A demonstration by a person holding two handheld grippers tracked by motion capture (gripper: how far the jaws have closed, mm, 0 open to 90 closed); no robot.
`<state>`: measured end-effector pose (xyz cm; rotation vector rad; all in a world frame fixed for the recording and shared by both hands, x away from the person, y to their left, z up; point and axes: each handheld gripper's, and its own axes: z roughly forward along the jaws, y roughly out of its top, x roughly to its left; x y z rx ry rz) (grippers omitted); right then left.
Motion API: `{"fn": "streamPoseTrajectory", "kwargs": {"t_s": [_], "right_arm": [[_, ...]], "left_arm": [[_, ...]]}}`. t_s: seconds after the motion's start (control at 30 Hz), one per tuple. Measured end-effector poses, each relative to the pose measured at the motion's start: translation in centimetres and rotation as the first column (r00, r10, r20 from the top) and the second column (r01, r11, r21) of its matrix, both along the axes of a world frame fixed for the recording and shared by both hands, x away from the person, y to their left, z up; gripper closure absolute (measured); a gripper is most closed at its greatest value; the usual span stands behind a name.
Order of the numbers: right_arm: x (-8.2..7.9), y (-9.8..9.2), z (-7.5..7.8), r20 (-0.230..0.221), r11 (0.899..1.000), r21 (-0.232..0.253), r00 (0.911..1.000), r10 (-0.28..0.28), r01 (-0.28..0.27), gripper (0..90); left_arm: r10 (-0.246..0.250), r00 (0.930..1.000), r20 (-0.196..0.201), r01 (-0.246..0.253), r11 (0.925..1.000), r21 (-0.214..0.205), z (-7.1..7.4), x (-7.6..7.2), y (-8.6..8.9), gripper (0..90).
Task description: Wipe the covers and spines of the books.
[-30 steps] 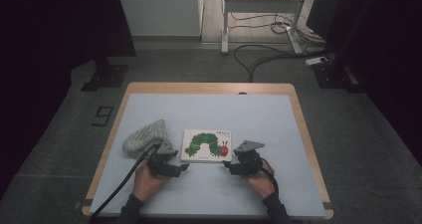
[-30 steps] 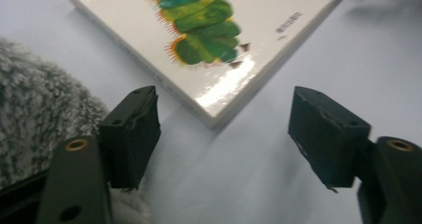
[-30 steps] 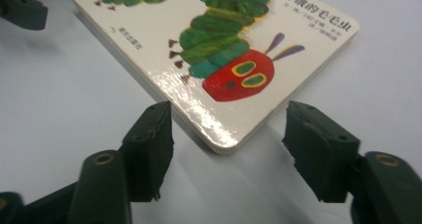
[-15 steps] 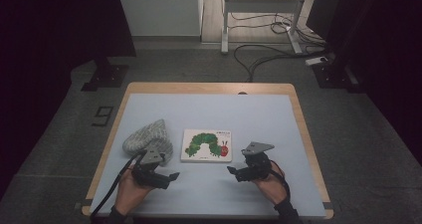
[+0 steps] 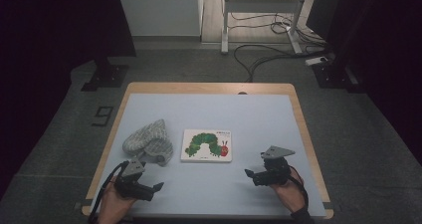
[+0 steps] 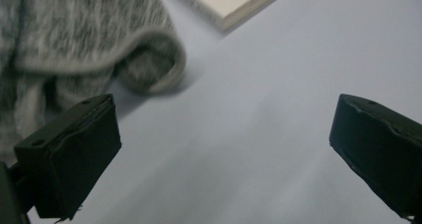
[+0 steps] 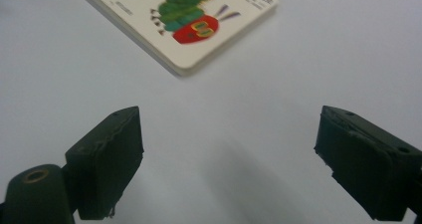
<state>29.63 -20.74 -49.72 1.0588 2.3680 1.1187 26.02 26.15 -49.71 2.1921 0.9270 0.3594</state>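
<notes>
A picture book (image 5: 207, 145) with a green caterpillar on its white cover lies flat in the middle of the table. A grey knitted hat (image 5: 148, 143) lies just left of it. My left gripper (image 5: 157, 188) is near the front edge, in front of the hat and apart from it. Its jaws have just been opening and stand wide with nothing between them. The left gripper (image 6: 224, 154) faces the hat (image 6: 74, 35) and a corner of the book (image 6: 234, 0). My right gripper (image 5: 249, 174), jaws also just opening and empty, sits right of the book. The right gripper (image 7: 229, 159) looks at the book (image 7: 184, 20).
The table (image 5: 209, 109) has a pale blue top and a wooden rim. Beyond its far edge are a desk frame (image 5: 259, 15), cables (image 5: 268, 50) on the floor and dark stands at both sides.
Both grippers have pulled back from the book's sides toward the near edge, the left one to the left and the right one to the right. Their jaws have spread wider.
</notes>
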Motion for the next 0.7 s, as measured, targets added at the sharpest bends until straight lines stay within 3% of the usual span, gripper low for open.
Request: {"fn": "streamPoseTrajectory", "kwargs": {"t_s": [0.1,0.3,0.37,0.57,0.7], "right_arm": [[0.0,-0.8,-0.6,-0.009,1.000,-0.006,0.9996,-0.025,0.025,8.6],[-0.1,-1.7,-2.4,-0.033,0.998,-0.015,0.9974,-0.064,0.064,7.3],[0.0,-1.9,-3.0,-0.043,0.997,-0.018,0.9963,-0.075,0.074,7.1],[0.1,-2.3,-3.8,-0.046,0.996,-0.004,0.9946,-0.094,0.093,7.1],[-0.1,-1.9,-3.8,-0.029,0.995,-0.045,0.9952,-0.093,0.092,6.6]], "left_arm": [[0.016,0.9998,-0.010,-0.016,0.9999,-0.003,-0.8,0.0,0.7,0.0],[0.031,0.9992,-0.027,-0.030,0.9989,0.036,-2.8,0.1,1.0,0.0],[0.033,0.9982,-0.049,-0.031,0.9984,0.048,-3.0,0.3,0.9,0.0],[0.037,0.9983,-0.046,-0.034,0.9977,0.060,-3.1,0.4,0.8,0.0],[0.037,0.9984,-0.044,-0.034,0.9975,0.062,-3.1,0.3,0.8,0.0]]}}
